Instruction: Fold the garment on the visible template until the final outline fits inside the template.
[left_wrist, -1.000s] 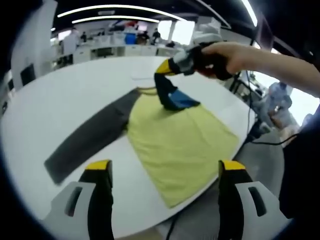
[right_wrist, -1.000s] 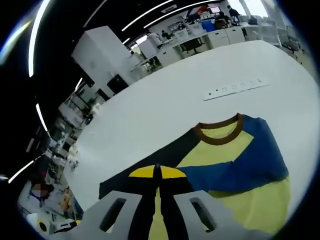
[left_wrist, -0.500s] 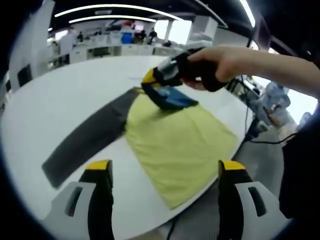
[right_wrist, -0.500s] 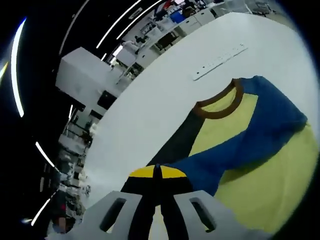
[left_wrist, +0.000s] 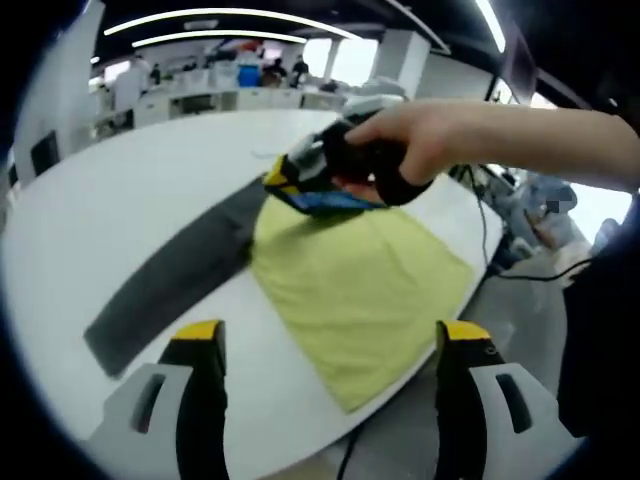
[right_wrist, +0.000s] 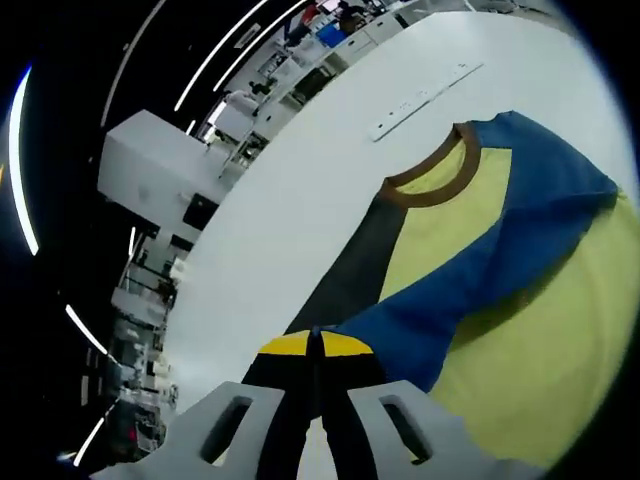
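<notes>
A yellow shirt (left_wrist: 355, 285) lies flat on the white round table (left_wrist: 90, 200), its dark grey sleeve (left_wrist: 165, 290) stretched out to the left. My right gripper (left_wrist: 277, 181), held by a hand (left_wrist: 405, 150), is shut on the blue sleeve (left_wrist: 335, 204) and holds it folded over the shirt's upper body near the collar. In the right gripper view, the shut yellow tips of the right gripper (right_wrist: 313, 345) pinch the blue sleeve (right_wrist: 500, 245), which crosses the yellow body (right_wrist: 520, 360) below the brown collar (right_wrist: 430, 187). My left gripper (left_wrist: 330, 335) hovers open above the shirt's near hem, holding nothing.
A white power strip (right_wrist: 420, 98) lies on the table beyond the collar. The shirt's right side reaches the table edge (left_wrist: 470, 300), with cables and floor past it. Desks, cabinets and people stand far behind.
The right gripper has carried the blue sleeve left and lower across the yellow body, toward the grey sleeve's shoulder. The left gripper stays in place, open.
</notes>
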